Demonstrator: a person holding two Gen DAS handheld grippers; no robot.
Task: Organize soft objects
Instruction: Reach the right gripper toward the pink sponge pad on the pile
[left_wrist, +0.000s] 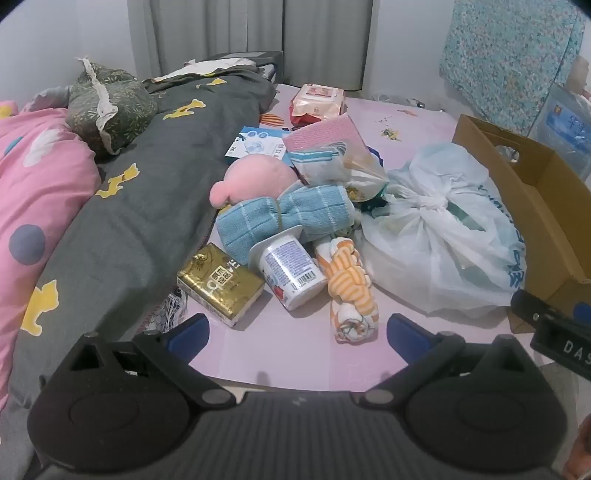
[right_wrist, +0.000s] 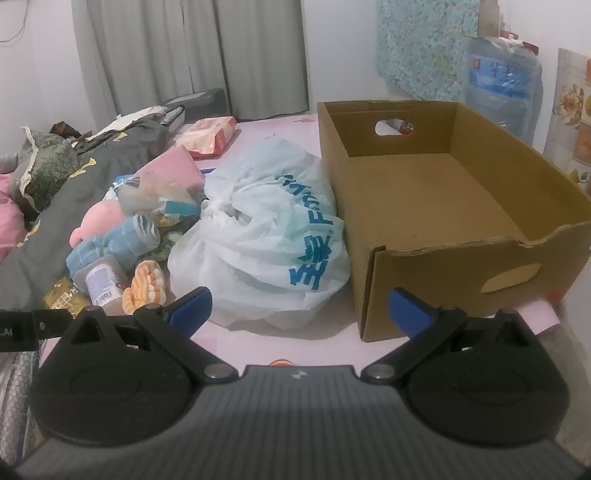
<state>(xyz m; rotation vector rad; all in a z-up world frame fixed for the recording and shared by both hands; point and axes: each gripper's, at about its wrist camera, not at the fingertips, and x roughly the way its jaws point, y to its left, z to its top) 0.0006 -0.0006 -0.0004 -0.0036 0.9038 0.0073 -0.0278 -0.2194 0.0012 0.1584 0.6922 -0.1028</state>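
Soft objects piled on the bed beside an open cardboard box; both hand-held grippers released.

The blue towel roll (left_wrist: 284, 216) lay against the pink plush toy (left_wrist: 255, 177), above the orange striped cloth (left_wrist: 349, 284), a white cup (left_wrist: 291, 271) and a gold tissue pack (left_wrist: 219, 284). A knotted white plastic bag (right_wrist: 258, 236) sat between this pile and the cardboard box (right_wrist: 454, 258), touching the box wall. The left hand-held gripper (left_wrist: 297, 334) and right hand-held gripper (right_wrist: 299, 308) hovered with jaws spread, holding nothing, over the pink bed sheet (left_wrist: 288, 343). A grey duvet (left_wrist: 147, 177) lay left.

towel (left_wrist: 284, 218): ribbed cloth | box (right_wrist: 436, 192): matt cardboard | bag (right_wrist: 266, 236): thin plastic
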